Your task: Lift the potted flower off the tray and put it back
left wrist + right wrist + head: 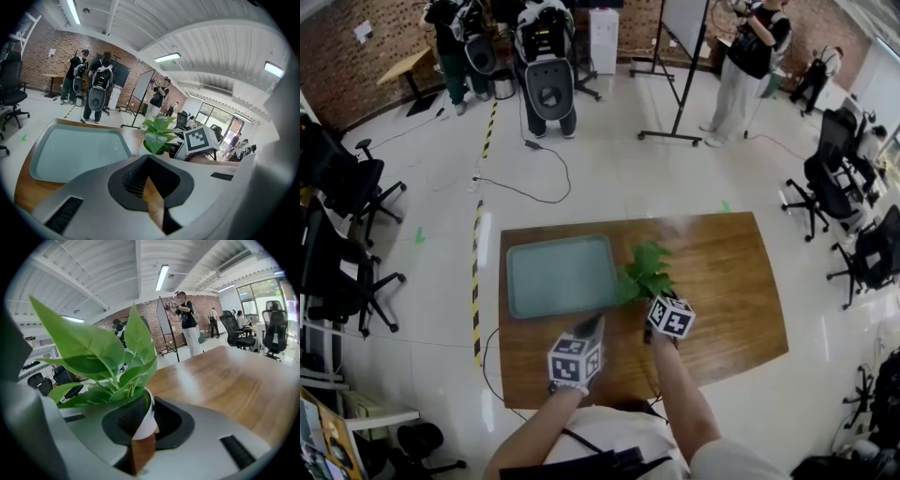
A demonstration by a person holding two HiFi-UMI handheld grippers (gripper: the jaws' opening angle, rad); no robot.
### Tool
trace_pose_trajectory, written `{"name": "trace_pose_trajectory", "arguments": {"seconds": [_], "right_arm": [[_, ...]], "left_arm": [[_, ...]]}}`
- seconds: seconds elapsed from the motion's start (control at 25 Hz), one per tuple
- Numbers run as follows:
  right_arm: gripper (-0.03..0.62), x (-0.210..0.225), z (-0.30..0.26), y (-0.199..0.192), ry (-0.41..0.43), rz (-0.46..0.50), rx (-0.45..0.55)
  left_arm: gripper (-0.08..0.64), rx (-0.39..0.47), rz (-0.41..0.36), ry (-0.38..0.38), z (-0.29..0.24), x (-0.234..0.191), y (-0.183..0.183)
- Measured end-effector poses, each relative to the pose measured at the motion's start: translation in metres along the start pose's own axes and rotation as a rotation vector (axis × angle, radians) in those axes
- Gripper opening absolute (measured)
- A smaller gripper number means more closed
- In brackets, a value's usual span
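Currently the right hand-held gripper (143, 430) is clamped on the white pot of the potted flower (146, 417), which stands on the desk (722, 281) just beside the tray (561, 276). The left hand-held gripper (149, 180) is partly open and empty.

A wooden table (722, 281) stood on a pale floor (609, 178). Office chairs (342, 187) flanked both sides. A whiteboard (684, 23) and several people (750, 56) stood near the brick wall (394, 28).

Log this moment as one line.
right gripper: shut on pot | left gripper: open, nothing between jaws | pot: right of tray, off it | tray: empty
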State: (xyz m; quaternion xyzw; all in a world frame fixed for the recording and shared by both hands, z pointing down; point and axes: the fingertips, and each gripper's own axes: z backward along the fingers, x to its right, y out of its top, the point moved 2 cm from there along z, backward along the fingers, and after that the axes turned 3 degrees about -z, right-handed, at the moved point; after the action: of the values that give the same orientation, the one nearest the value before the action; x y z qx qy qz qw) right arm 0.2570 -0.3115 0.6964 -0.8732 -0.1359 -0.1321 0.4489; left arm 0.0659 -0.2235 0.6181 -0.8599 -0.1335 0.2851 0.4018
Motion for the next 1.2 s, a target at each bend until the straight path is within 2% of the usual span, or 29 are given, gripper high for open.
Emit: {"name": "trace_pose_trajectory", "arguments": {"seconds": [0.16,0.52,0.92,1.2], "right_arm": [[0.032,0.0,0.001,0.003,-0.008,0.017,0.007],[0.031,-0.01,0.005,0.015,0.005,0.046,0.023],[0.029,-0.061,0.009,0.041,0.106,0.071,0.064],[0.029,-0.116,-0.002,0.03,0.208,0.103,0.032]], "left_arm": [[-0.005,0.0,0.006,0.006,0.002,-0.003,0.0],[-0.005,0.018,0.029,0.024,0.01,-0.013,-0.001],[-0.005,0.054,0.064,0.066,0.027,-0.023,0.0],[-0.005,0.09,0.099,0.133,0.052,-0.044,-0.001]]}}
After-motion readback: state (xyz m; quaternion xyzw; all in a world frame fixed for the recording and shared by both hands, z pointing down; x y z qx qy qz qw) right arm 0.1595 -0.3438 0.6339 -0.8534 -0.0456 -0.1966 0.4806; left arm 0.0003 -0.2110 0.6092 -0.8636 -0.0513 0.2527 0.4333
